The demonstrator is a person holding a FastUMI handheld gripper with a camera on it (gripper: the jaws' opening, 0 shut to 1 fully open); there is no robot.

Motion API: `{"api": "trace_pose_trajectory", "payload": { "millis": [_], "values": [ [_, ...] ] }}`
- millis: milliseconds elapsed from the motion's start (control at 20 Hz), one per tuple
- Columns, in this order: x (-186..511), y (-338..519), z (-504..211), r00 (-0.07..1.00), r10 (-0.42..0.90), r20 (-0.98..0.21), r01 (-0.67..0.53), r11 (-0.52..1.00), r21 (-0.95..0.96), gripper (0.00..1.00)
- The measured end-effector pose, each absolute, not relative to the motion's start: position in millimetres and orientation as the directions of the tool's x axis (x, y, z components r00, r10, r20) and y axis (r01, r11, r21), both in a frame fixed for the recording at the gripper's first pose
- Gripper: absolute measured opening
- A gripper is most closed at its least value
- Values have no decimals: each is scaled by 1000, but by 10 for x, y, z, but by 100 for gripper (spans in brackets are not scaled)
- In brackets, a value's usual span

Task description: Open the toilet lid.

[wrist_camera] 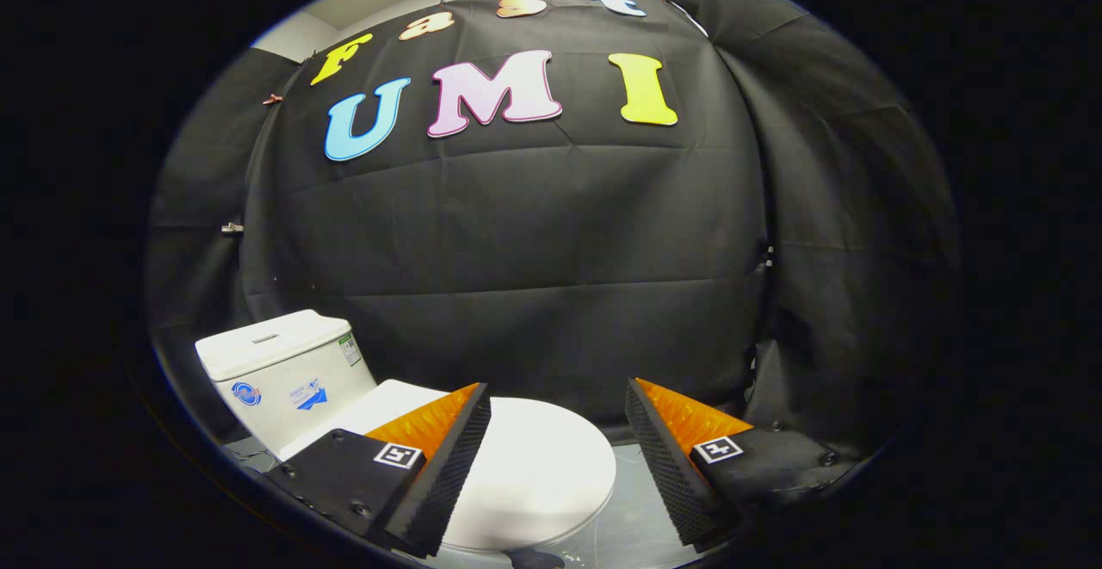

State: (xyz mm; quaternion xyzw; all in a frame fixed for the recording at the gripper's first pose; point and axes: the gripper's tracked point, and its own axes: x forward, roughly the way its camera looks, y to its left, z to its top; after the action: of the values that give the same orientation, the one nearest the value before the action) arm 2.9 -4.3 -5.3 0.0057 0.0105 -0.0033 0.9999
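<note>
The claw is wide apart and holds nothing, up above the shut toilet lid, ready to reach its edge.

The toilet lid looks like smooth, shiny plastic and lies shut on the bowl. The tank behind it looks hard, smooth and a bit shiny too, with small paper-like stickers on its front. The gripper holds its fingers wide apart above the lid, touching nothing; the inner faces of the fingers look rough, with tiny bumps. The wall is soft, matt cloth with folds and creases. The floor looks smooth and a little glossy.
</note>
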Motion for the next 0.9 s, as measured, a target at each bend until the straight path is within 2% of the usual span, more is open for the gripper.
{"api": "trace_pose_trajectory", "payload": {
  "millis": [900],
  "values": [
    [29, -31, -46, 1000, -3, -21, 3, 1000, 4, 99]
  ]
}}
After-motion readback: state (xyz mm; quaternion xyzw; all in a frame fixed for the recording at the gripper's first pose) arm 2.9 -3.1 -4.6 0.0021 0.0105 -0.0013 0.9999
